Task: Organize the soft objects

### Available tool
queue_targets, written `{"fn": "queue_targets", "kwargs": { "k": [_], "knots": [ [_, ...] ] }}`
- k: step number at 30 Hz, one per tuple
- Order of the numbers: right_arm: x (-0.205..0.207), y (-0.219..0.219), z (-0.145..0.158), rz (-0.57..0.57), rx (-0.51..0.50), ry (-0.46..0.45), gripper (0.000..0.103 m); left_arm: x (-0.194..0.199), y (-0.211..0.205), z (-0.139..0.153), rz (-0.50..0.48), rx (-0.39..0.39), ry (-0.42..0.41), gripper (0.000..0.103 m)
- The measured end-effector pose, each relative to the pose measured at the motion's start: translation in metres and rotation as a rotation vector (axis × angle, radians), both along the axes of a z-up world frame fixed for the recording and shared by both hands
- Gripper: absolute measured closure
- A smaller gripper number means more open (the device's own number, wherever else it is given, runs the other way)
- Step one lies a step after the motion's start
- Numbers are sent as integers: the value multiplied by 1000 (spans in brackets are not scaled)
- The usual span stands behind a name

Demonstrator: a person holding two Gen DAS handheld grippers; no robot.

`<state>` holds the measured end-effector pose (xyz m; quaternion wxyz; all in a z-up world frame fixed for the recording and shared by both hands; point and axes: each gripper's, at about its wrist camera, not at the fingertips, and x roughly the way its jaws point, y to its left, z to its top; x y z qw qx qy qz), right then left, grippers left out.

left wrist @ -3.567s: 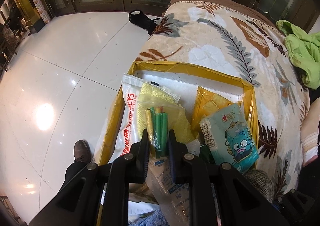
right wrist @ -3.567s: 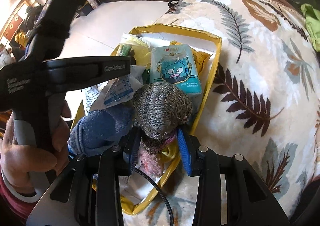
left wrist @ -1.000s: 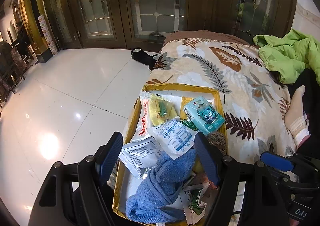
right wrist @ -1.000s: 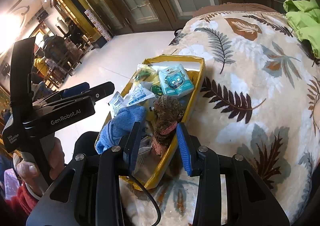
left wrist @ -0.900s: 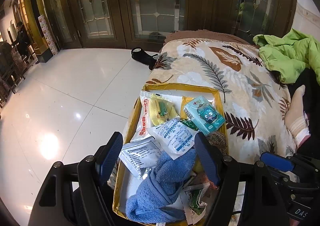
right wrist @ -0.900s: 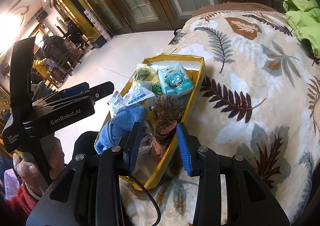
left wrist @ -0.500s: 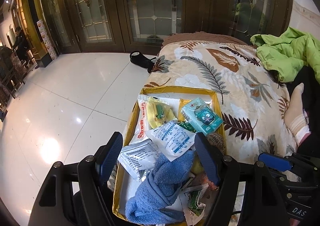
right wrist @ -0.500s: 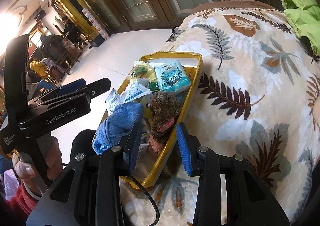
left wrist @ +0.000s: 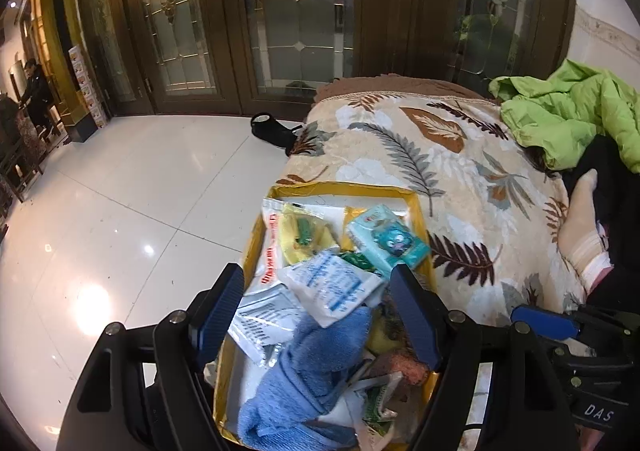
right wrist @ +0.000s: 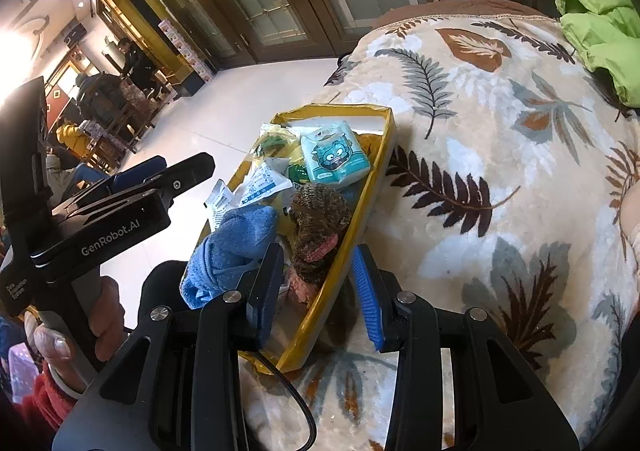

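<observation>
Left gripper (left wrist: 316,315) dropped the green-stick packet (left wrist: 306,233) into the yellow box (left wrist: 420,211) and backed off, jaws spread empty; right gripper (right wrist: 318,291) half-open, holding nothing.

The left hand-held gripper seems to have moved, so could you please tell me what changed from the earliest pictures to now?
The left hand-held gripper let go of the green sticks in their yellow packet, opened wide and pulled back above the yellow-rimmed tray. The right hand-held gripper also backed away, its opening unchanged.

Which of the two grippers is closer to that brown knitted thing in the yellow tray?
Right. The right gripper frames the brown knitted thing; the left gripper hangs over the blue towel.
</observation>
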<state>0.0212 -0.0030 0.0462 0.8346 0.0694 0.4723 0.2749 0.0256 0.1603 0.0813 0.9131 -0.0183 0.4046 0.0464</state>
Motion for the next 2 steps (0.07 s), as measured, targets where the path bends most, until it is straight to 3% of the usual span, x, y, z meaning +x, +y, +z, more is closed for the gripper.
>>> {"fn": "queue_targets", "kwargs": {
  "k": [2],
  "knots": [
    [-1, -5, 3, -9, 4, -11, 67, -2, -10, 3, -11, 16, 3, 25]
  ]
}}
